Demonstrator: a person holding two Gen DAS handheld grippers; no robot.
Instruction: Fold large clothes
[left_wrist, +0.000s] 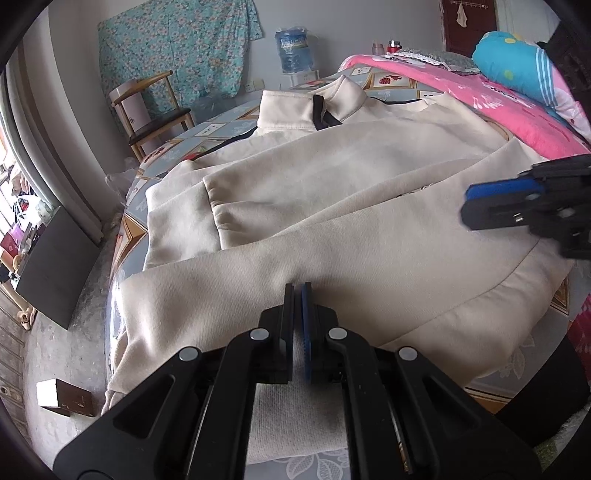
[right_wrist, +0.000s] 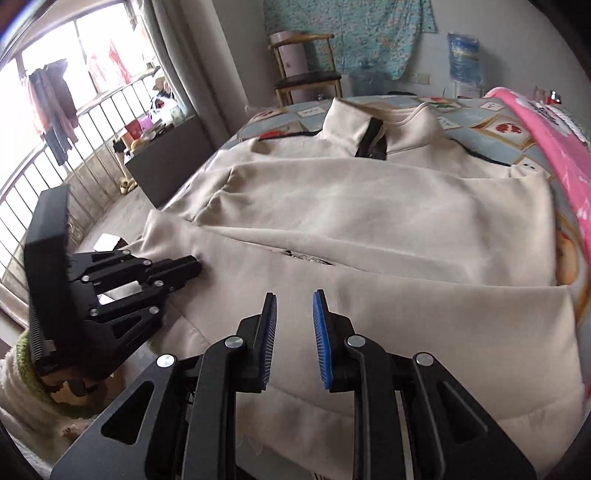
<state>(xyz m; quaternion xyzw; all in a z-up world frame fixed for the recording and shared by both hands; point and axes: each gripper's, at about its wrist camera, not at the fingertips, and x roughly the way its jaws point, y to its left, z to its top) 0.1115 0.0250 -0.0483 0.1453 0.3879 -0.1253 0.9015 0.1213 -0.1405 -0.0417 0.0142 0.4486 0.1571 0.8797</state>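
A large cream jacket (left_wrist: 332, 184) (right_wrist: 369, 221) lies spread on the bed, its stand-up collar with dark trim (left_wrist: 321, 110) at the far end. A front panel or sleeve is folded across the near part. My left gripper (left_wrist: 297, 291) (right_wrist: 197, 264) is shut on a fold of the jacket at its near left edge, and ribbed cream cloth shows between its fingers. My right gripper (right_wrist: 294, 299) (left_wrist: 467, 205) hovers over the near right part of the jacket. Its blue-padded jaws stand a little apart and hold nothing; the cloth lies under them.
A pink quilt (left_wrist: 498, 107) and a blue pillow (left_wrist: 517, 62) lie along the right of the patterned bedsheet (left_wrist: 207, 133). A wooden chair (right_wrist: 306, 74), a water bottle (left_wrist: 293, 48) and a dark cabinet (left_wrist: 55, 266) stand past the bed's left side. A railed window (right_wrist: 55, 147) is at the left.
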